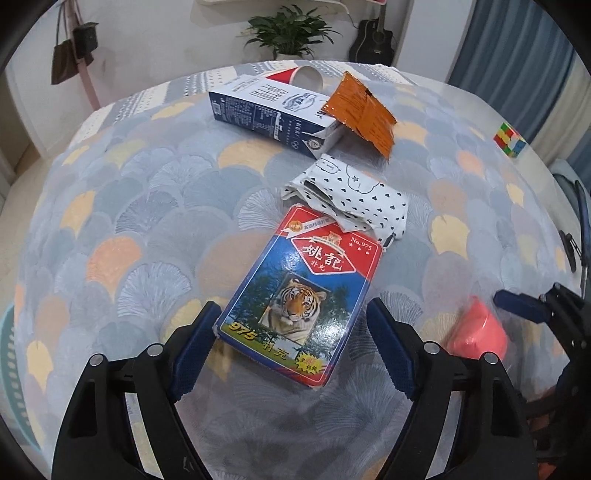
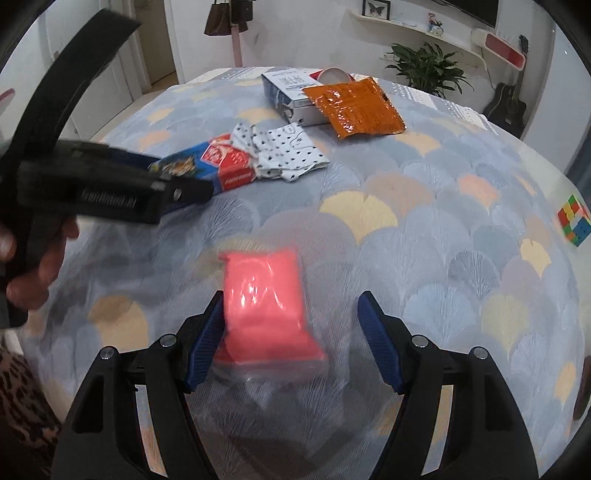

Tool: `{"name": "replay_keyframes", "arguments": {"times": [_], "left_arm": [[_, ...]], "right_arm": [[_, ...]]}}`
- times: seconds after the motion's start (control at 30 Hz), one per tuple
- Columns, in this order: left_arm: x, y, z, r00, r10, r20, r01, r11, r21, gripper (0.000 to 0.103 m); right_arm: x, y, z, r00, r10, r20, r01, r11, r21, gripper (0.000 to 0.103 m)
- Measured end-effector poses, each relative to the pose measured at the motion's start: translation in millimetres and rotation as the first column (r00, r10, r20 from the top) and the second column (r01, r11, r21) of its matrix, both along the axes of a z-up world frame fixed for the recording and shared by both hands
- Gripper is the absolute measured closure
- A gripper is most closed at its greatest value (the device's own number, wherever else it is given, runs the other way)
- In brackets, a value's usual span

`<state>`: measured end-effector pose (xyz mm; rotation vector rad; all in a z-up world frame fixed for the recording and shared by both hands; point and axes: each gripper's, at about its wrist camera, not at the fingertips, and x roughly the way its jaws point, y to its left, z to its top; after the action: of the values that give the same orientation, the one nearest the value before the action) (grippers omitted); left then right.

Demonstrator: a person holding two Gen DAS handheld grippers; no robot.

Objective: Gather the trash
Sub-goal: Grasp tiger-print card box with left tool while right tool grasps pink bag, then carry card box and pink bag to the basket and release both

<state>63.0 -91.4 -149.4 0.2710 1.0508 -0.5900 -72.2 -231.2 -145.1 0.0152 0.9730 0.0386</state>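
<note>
A playing-card box (image 1: 291, 295) with a tiger picture lies flat on the patterned tablecloth (image 1: 129, 221). My left gripper (image 1: 291, 306) straddles its near end. The jaws are open: the left finger (image 1: 199, 339) is at the box's corner and the right finger (image 1: 388, 343) stands apart. A pink plastic packet (image 2: 266, 306) lies between the open jaws of my right gripper (image 2: 291, 295). Its left finger (image 2: 207, 339) is against the packet's edge and its right finger (image 2: 376, 339) is well clear. The card box (image 2: 221, 162) also shows in the right wrist view.
Farther back lie a crumpled white dotted wrapper (image 1: 351, 195), a blue-and-white milk carton (image 1: 269, 114), an orange foil packet (image 1: 362, 114) and a tipped paper cup (image 1: 306, 77). A colour cube (image 2: 574, 221) sits near the table's right edge. A potted plant (image 1: 291, 33) and a guitar (image 1: 373, 40) stand behind.
</note>
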Motion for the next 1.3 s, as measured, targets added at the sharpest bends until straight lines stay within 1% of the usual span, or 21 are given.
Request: {"name": "replay_keyframes", "arguments": {"times": [0.1,0.13,0.17,0.2,0.23,0.3,0.4,0.43,0.5,0.53,0.63,0.7,0.8,0.83,0.87,0.93,1.03,1.07,1.17,1.23,1.3], "left_arm": [[-1,-4,-1,1.000,0.005,0.013,-0.005,1.000,0.025,0.027],[-1,-5,-2,1.000,0.004,0.019,-0.005,0.999,0.033,0.027],[-2,-6,-2,1.000,0.005,0.021,-0.006,0.999,0.038,0.028],[-2,-6,-1,1.000,0.006,0.022,-0.007,0.999,0.041,0.029],[-3,-6,-1,1.000,0.005,0.022,-0.005,0.999,0.044,0.029],[-5,-4,1,1.000,0.002,0.022,-0.003,0.999,0.038,0.034],[-7,7,10,0.999,0.021,0.042,-0.022,1.000,0.004,0.038],[-6,12,15,0.998,0.036,0.046,-0.035,0.999,-0.016,0.038],[-4,29,26,0.995,0.084,0.046,-0.080,0.994,-0.078,0.039],[-2,41,33,0.992,0.118,0.050,-0.112,0.987,-0.116,0.039],[-1,66,49,0.978,0.192,0.075,-0.176,0.968,-0.181,0.039],[1,87,59,0.962,0.257,0.090,-0.233,0.948,-0.218,0.039],[2,120,71,0.929,0.354,0.112,-0.317,0.913,-0.256,0.039],[1,133,75,0.912,0.390,0.127,-0.348,0.899,-0.265,0.039],[0,141,77,0.901,0.412,0.134,-0.366,0.890,-0.273,0.039],[1,163,82,0.873,0.468,0.137,-0.415,0.861,-0.293,0.039],[-1,197,89,0.815,0.559,0.149,-0.496,0.808,-0.317,0.039],[-2,212,91,0.790,0.594,0.151,-0.528,0.785,-0.326,0.039],[-5,247,96,0.728,0.666,0.164,-0.589,0.730,-0.347,0.039],[-9,266,98,0.695,0.698,0.174,-0.616,0.702,-0.358,0.039],[-11,288,98,0.658,0.733,0.175,-0.649,0.669,-0.362,0.039]], "right_arm": [[0,-1,0,1.000,-0.008,0.001,0.008,1.000,-0.004,0.036],[-2,0,1,1.000,-0.007,0.005,0.007,1.000,-0.011,0.043],[-3,1,1,1.000,-0.003,0.008,0.003,1.000,-0.015,0.047],[-3,3,2,1.000,0.001,0.012,-0.001,1.000,-0.019,0.058],[-3,5,3,1.000,0.005,0.012,-0.005,1.000,-0.024,0.065],[-2,7,4,1.000,0.004,0.019,-0.003,0.999,-0.037,0.066],[0,12,10,1.000,0.005,0.031,-0.004,0.999,-0.032,0.067],[1,14,13,0.999,0.007,0.036,-0.006,1.000,-0.029,0.067],[3,21,21,0.998,0.017,0.055,-0.015,0.999,-0.034,0.067],[5,25,25,0.998,0.023,0.065,-0.021,0.999,-0.036,0.067],[15,41,42,0.993,0.054,0.104,-0.050,0.998,-0.042,0.067],[24,57,54,0.987,0.082,0.135,-0.076,0.996,-0.048,0.067],[40,86,73,0.974,0.134,0.185,-0.125,0.990,-0.060,0.067],[43,93,76,0.970,0.145,0.195,-0.135,0.989,-0.063,0.067],[48,105,82,0.964,0.163,0.211,-0.152,0.986,-0.067,0.067],[58,123,90,0.954,0.189,0.235,-0.178,0.982,-0.068,0.067],[75,153,99,0.939,0.227,0.259,-0.220,0.974,-0.055,0.067],[80,165,103,0.932,0.245,0.267,-0.241,0.969,-0.051,0.067],[94,202,111,0.910,0.297,0.290,-0.295,0.954,-0.053,0.067],[103,227,116,0.895,0.330,0.299,-0.332,0.942,-0.046,0.067],[110,248,117,0.884,0.356,0.302,-0.363,0.931,-0.034,0.067]]}}
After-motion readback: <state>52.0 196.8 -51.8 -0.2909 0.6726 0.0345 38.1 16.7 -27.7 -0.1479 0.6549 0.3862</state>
